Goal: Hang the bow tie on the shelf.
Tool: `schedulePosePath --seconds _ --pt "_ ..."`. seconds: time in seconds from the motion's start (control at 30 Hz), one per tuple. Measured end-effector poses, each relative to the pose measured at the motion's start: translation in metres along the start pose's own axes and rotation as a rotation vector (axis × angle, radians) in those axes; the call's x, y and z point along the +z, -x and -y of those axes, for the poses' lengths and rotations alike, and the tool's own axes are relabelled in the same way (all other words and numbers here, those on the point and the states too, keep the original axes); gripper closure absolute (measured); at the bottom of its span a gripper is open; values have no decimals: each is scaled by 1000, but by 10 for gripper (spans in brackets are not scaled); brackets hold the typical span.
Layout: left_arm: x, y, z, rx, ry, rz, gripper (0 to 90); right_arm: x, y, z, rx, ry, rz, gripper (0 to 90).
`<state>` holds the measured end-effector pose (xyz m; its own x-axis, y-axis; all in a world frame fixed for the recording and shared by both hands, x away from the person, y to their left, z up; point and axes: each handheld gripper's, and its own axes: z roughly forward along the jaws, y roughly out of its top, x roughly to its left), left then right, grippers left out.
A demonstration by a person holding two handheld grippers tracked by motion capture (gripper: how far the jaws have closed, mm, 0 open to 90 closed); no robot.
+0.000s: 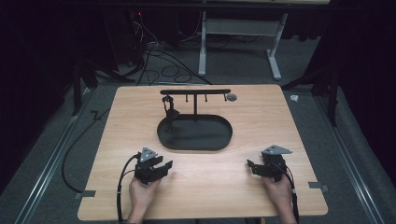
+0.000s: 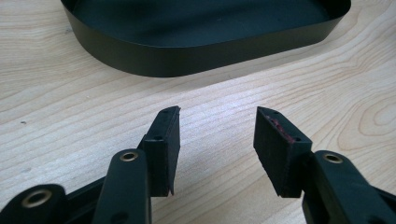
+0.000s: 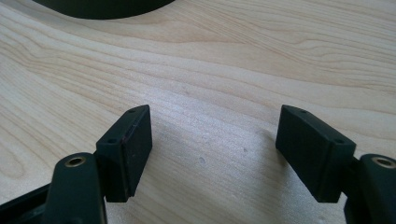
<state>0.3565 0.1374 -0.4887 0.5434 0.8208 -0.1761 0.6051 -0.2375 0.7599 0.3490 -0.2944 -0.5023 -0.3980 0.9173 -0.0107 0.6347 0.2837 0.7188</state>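
A black oval tray [image 1: 194, 140] lies in the middle of the wooden table, with a thin T-shaped rack [image 1: 195, 92] rising from its far side. A small dark item [image 1: 170, 111] hangs from the rack's left hook. My left gripper [image 1: 166, 166] rests near the front left of the table, open with nothing between its jaws. In the left gripper view the left gripper [image 2: 218, 112] points at the tray's wall [image 2: 196, 51], a short way off. My right gripper [image 1: 251, 166] sits at the front right, open and empty. The right gripper [image 3: 215, 112] faces bare wood, with the tray's edge [image 3: 102, 7] far off.
A small round grey object [image 1: 231, 97] lies on the table by the rack's right end. Cables trail from both grippers toward the front edge. Beyond the table are floor cables [image 1: 159, 60] and a white desk frame [image 1: 238, 32].
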Motion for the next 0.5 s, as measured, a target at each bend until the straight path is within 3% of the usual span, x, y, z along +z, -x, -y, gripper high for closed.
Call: schedulePosePath --seconds 0.5 --pt "13 5 1 12 -22 -2 502 0 0 0 0 0 0 283"
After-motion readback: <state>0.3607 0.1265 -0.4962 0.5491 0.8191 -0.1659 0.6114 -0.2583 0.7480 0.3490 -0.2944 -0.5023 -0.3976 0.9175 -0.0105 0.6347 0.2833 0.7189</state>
